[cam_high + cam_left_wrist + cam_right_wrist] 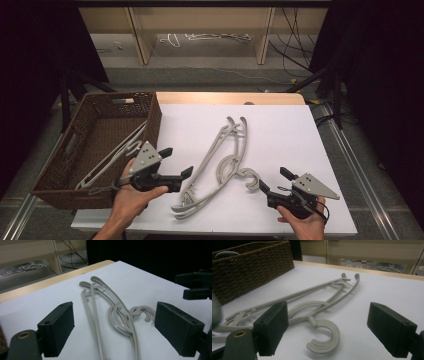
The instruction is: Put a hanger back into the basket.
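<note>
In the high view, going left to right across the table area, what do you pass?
Woven basket holding a grey hanger → left tool, open → grey hangers on the white table → right tool, open, beside the hanger hook.

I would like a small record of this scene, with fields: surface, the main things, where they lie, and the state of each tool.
surface: table with white top
hangers on table: two grey plastic hangers, lying flat and overlapping, hooks toward the right tool
basket: brown woven basket at the table's left edge
basket contents: grey hangers in basket, leaning inside
left tool: left tool, open, held above the table beside the basket, holds nothing
right tool: right tool, open, near the hanger hook, holds nothing
</note>
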Tool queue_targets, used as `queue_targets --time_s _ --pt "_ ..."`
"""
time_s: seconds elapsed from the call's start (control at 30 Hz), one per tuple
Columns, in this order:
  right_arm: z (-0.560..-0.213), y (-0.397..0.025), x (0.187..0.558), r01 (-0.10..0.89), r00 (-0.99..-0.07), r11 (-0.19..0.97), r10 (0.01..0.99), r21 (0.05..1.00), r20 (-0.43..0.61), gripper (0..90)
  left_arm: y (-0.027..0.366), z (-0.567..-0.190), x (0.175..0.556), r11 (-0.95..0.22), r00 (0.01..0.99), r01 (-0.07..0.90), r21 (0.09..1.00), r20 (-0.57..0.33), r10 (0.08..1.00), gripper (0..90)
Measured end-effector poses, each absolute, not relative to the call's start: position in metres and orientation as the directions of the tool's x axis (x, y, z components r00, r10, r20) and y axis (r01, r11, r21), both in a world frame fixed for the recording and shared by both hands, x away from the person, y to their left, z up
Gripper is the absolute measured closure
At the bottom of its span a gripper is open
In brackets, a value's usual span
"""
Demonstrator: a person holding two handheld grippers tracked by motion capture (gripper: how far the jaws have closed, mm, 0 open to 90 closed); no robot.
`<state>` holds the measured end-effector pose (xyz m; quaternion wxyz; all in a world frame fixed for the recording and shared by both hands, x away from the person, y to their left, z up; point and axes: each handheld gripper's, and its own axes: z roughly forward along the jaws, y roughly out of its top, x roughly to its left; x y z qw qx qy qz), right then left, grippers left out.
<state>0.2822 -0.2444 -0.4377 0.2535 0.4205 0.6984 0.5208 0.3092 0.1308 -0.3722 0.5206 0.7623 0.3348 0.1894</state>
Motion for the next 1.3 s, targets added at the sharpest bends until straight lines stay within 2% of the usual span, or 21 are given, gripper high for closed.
queue_targets --time_s 0.27,0.67,0.73,0.77,0.93,1.3 --pt "-0.437 -0.245 0.282 0.327 -0.516 0.102 0.852 0.939 0.087 18.3 0.106 -0.394 0.309 -0.278 0.714 0.298 0.913 -0.020 0.699 15.8" --pt "-0.437 -0.245 0.281 0.330 -0.520 0.101 0.849 0.939 0.091 18.3 0.071 -0.429 0.313 -0.393 0.756 0.348 0.851 -0.007 0.654 16.0" --pt "-0.438 -0.244 0.281 0.335 -0.524 0.099 0.846 0.937 0.098 18.3 0.067 -0.432 0.313 -0.389 0.756 0.353 0.851 -0.014 0.655 16.0" --pt "-0.438 -0.244 0.282 0.330 -0.525 0.097 0.845 0.939 0.097 18.3 0.067 -0.432 0.314 -0.416 0.764 0.339 0.844 0.012 0.646 16.0" --pt "-0.437 -0.244 0.281 0.322 -0.530 0.100 0.843 0.942 0.091 18.3 0.061 -0.444 0.314 -0.393 0.763 0.374 0.840 -0.037 0.646 16.1" --pt "-0.438 -0.248 0.283 0.333 -0.521 0.105 0.849 0.937 0.090 17.1 0.053 -0.453 0.320 -0.462 0.783 0.381 0.801 -0.014 0.622 16.2"
